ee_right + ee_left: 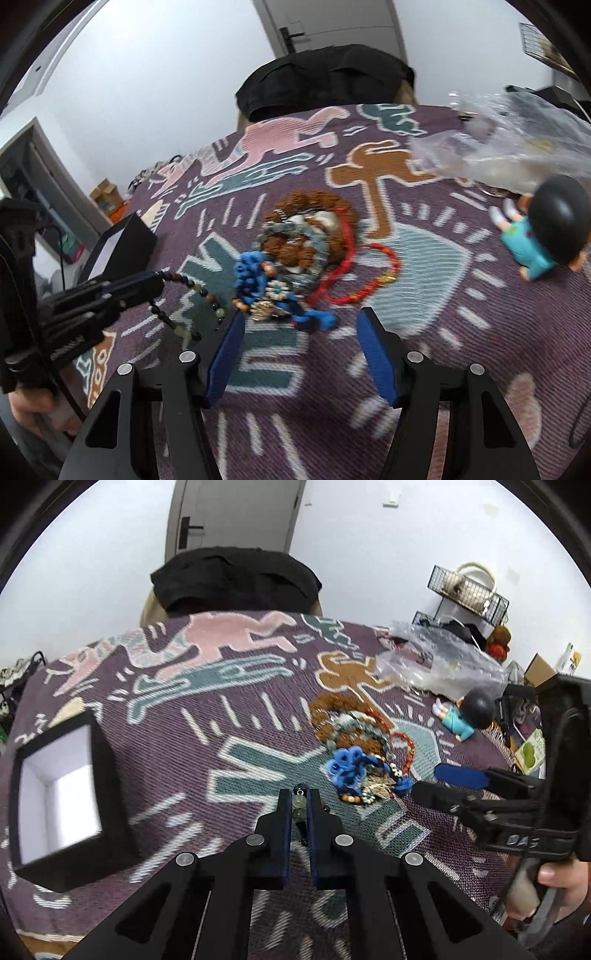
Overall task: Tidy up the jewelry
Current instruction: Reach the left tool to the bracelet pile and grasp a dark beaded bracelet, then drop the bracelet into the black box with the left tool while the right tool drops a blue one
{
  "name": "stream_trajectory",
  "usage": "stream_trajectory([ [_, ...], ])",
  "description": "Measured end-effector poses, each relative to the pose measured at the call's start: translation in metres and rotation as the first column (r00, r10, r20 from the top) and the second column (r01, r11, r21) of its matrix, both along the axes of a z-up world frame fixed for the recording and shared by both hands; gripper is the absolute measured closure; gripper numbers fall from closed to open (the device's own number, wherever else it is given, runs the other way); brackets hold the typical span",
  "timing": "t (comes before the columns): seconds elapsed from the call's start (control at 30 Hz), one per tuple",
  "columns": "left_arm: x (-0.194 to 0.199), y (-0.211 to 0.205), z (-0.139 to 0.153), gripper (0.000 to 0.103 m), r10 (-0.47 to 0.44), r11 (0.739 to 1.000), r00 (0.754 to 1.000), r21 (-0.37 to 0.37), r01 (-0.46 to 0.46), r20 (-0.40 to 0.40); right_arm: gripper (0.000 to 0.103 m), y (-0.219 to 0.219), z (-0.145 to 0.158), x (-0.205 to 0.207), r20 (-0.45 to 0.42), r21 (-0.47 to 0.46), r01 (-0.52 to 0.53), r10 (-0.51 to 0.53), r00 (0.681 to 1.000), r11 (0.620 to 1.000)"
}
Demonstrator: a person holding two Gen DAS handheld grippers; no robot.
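A pile of beaded jewelry (pixel 360 749) lies on the patterned purple cloth (pixel 221 701): brown, grey, red and blue strands, also in the right wrist view (pixel 299 254). My left gripper (pixel 299 801) is shut on a dark and green bead bracelet (pixel 300 805), held just left of the pile; the strand hangs from it in the right wrist view (pixel 192 295). My right gripper (pixel 301 321) is open and empty, just in front of the pile. A black box with a white inside (pixel 59 794) stands open at the left.
A doll with a black head and teal clothes (pixel 543 236) lies to the right. A clear plastic bag (pixel 439 661) and a wire basket (pixel 469 590) sit at the far right. A black-draped chair (pixel 236 579) stands behind the table.
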State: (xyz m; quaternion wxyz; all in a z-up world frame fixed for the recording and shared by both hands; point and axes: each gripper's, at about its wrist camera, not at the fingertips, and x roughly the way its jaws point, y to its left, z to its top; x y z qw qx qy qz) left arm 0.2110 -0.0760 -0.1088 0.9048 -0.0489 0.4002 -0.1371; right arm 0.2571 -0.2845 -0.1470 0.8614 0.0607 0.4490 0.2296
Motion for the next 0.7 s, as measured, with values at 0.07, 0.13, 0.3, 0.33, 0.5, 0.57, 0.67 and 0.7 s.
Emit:
stream_trajectory([
  [0.07,-0.002,0.007,0.005,0.095,0.011,1.0,1.0,0.0,-0.011,0.011,0.04,0.009,-0.002,0.003,-0.003,-0.013,-0.014,0.014,1.0,1.0],
  [0.13,-0.005,0.015,0.01,0.095,0.023,1.0,0.999,-0.002,-0.023,0.024,0.043,0.015,-0.003,0.008,-0.009,-0.018,-0.02,0.02,1.0,1.0],
  [0.3,-0.01,0.037,0.025,0.095,0.069,0.998,0.996,-0.002,-0.069,0.06,0.079,0.025,-0.007,0.022,-0.028,-0.033,-0.03,0.029,0.999,0.999],
  [0.33,-0.011,0.042,0.028,0.095,0.079,0.997,0.995,-0.004,-0.078,0.066,0.088,0.026,-0.008,0.024,-0.037,-0.031,-0.035,0.034,0.999,0.999],
  [0.5,-0.015,0.067,0.043,0.095,0.13,0.991,0.987,-0.014,-0.13,0.099,0.09,0.028,0.008,0.027,-0.018,0.027,-0.067,0.068,0.998,0.997],
  [0.57,-0.017,0.078,0.048,0.095,0.152,0.988,0.982,-0.018,-0.151,0.113,0.09,0.031,0.018,0.028,-0.002,0.036,-0.074,0.075,0.997,0.997],
  [0.67,-0.02,0.093,0.053,0.095,0.183,0.983,0.975,-0.024,-0.182,0.128,0.09,0.038,0.032,0.028,0.021,0.052,-0.086,0.085,0.996,0.995],
  [0.7,-0.021,0.097,0.054,0.095,0.192,0.981,0.973,-0.025,-0.191,0.131,0.09,0.04,0.037,0.028,0.027,0.06,-0.091,0.09,0.996,0.994],
])
